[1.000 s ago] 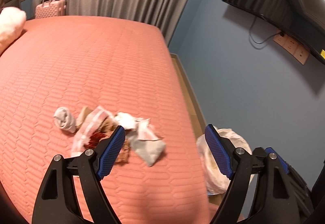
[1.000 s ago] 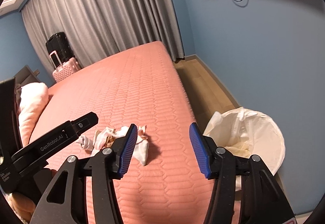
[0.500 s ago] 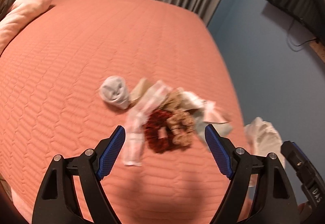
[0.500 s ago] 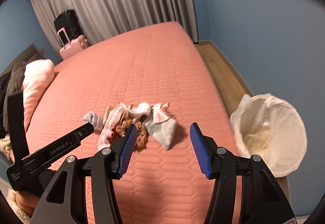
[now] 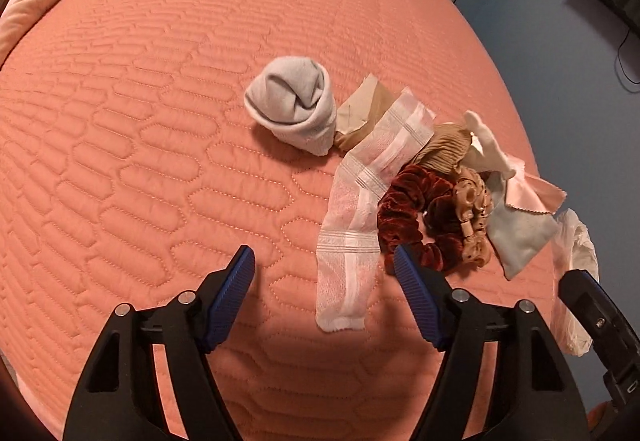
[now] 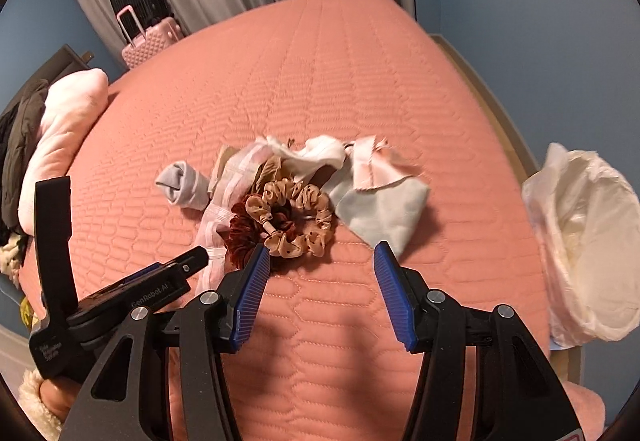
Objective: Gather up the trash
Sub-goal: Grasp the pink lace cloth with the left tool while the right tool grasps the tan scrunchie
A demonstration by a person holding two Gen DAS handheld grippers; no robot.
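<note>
Both grippers hover over the pink quilted bed (image 5: 160,121) w/ jaws spread wide, nothing in either. Left gripper (image 5: 323,277) sits just short of the long white lace strip (image 5: 360,209). Right gripper (image 6: 320,273) is near the tan scrunchie (image 6: 298,221) and dark red scrunchie (image 6: 244,233). Rolled grey sock (image 5: 294,105) at 11 o'clock of the pile, pale blue cloth (image 6: 384,209) at 3. White-lined trash bin (image 6: 588,241) stands off the bed's right edge.
</note>
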